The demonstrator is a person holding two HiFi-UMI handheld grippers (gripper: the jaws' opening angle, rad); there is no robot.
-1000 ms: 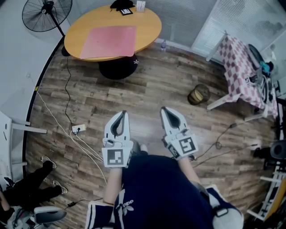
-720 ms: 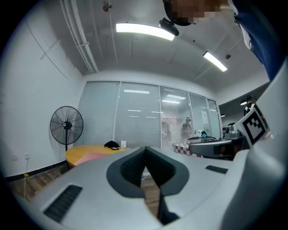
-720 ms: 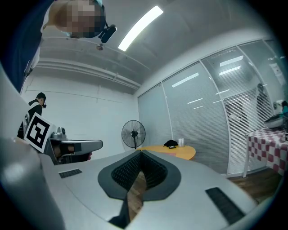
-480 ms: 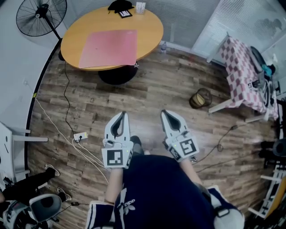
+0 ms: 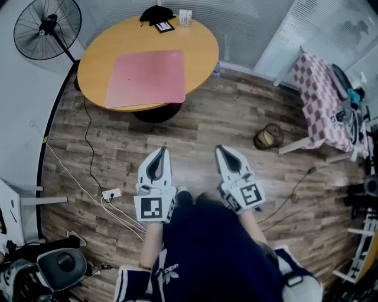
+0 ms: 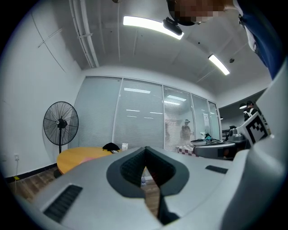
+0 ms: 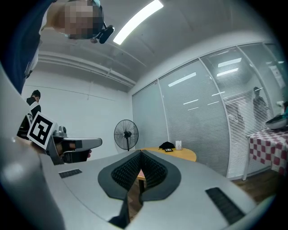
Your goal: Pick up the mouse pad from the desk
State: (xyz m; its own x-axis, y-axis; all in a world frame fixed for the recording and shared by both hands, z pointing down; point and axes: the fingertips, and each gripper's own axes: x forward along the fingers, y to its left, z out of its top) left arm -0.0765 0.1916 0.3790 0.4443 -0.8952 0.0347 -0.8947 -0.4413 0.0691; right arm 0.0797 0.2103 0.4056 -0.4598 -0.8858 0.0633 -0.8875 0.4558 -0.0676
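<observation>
A pink mouse pad (image 5: 146, 78) lies flat on the round orange desk (image 5: 201, 42) at the top of the head view. Both grippers are held level over the wooden floor, well short of the desk. My left gripper (image 5: 162, 150) is shut with nothing in it, its tips touching (image 6: 145, 152). My right gripper (image 5: 220, 148) is also shut and empty, its tips (image 7: 139, 156) pointing toward the desk (image 7: 183, 154). The pad shows only as a thin pink strip (image 6: 92, 157) in the left gripper view.
A standing fan (image 5: 47, 28) is left of the desk. A black object (image 5: 156, 14), a small dark item (image 5: 163, 26) and a white holder (image 5: 185, 17) sit at the desk's far edge. A cable and power strip (image 5: 111, 193) lie on the floor at left. A checkered table (image 5: 322, 100) and a basket (image 5: 267, 137) are right.
The desk and pad have come closer and lower in the head view as the person walks toward them. Both grippers keep the same shut pose ahead of the body.
</observation>
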